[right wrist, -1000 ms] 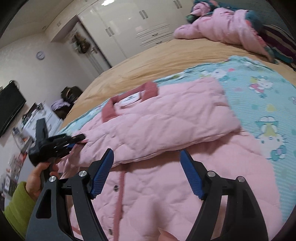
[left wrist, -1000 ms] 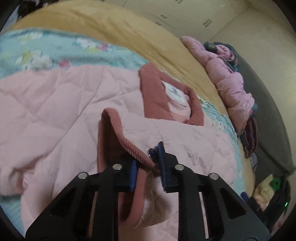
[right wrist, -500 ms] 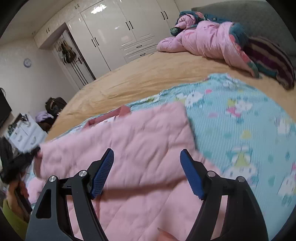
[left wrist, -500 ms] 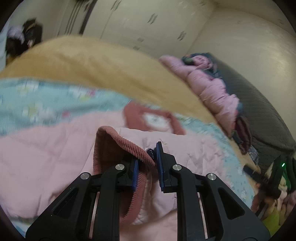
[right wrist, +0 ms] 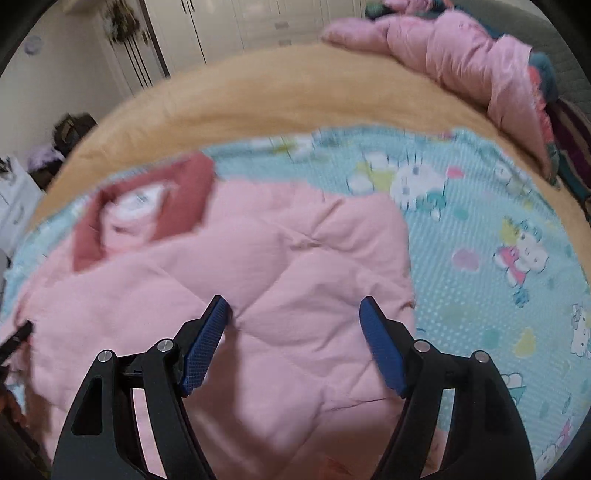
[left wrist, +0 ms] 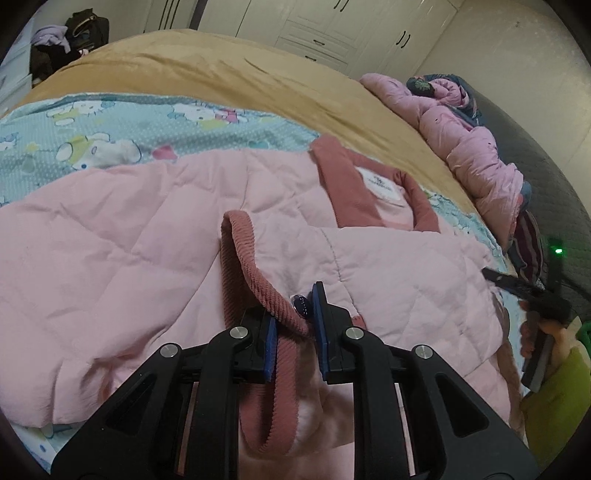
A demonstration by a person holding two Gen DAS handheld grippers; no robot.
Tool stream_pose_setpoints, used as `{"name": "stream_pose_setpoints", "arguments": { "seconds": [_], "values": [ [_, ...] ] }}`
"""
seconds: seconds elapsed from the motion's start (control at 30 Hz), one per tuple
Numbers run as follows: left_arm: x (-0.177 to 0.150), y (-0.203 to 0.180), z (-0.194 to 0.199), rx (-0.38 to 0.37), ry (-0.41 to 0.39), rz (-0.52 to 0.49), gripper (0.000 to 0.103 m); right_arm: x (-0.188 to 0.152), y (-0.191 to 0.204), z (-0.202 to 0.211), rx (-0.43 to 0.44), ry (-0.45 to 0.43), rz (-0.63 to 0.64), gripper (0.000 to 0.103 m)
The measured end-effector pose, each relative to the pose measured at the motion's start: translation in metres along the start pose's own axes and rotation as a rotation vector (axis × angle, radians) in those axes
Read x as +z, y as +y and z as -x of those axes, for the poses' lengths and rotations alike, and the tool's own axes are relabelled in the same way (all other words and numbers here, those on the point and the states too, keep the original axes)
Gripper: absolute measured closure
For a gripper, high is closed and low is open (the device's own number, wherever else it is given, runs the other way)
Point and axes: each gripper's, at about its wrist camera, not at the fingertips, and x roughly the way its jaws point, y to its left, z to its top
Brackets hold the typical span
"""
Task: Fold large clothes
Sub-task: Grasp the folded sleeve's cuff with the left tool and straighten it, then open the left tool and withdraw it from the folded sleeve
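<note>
The left tool [left wrist: 295, 332] is clenched on the ribbed cuff [left wrist: 258, 291] of the pink quilted jacket [left wrist: 129, 258], holding the sleeve across the body so the fold keeps its line. The right tool [right wrist: 293, 347] hovers over the jacket's folded panel, jaws opening, nothing between them; the blur makes contact hard to judge. The jacket lies spread on the cartoon-print sheet [right wrist: 480, 229] on the bed [left wrist: 221, 74]. No containers show.

Home bedroom: wide bed w/ tan plush blanket [left wrist: 229, 70] as the landmark. Behind it, white built-in wardrobe doors [left wrist: 317, 33]. On it, a teal cartoon-cat sheet [right wrist: 480, 229]. At its headboard side, a bunched pink quilted duvet [left wrist: 461, 147]. Beyond its far corner, dark bags [left wrist: 74, 40].
</note>
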Motion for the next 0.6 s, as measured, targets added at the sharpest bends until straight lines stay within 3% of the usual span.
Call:
{"name": "stream_pose_setpoints", "arguments": {
  "seconds": [0.13,0.33,0.4,0.47,0.6],
  "values": [
    [-0.003,0.001,-0.009,-0.003,0.007,0.013,0.09,-0.005,-0.007,-0.023,-0.009,0.035,-0.028,0.019],
    [-0.003,0.001,-0.012,0.017,0.041,0.028,0.084,-0.006,0.001,-0.017,-0.063,0.04,-0.029,0.016],
    [0.0,-0.005,0.004,0.012,0.023,0.03,0.072,-0.006,0.013,0.01,-0.003,0.001,-0.016,0.016],
    [0.003,-0.018,0.026,0.029,-0.034,-0.015,0.045,-0.015,0.028,0.041,0.055,-0.078,0.017,0.013],
    [0.007,-0.053,0.051,0.055,-0.084,-0.111,0.029,-0.042,0.054,0.073,0.076,-0.117,0.113,0.008]
  ]
}}
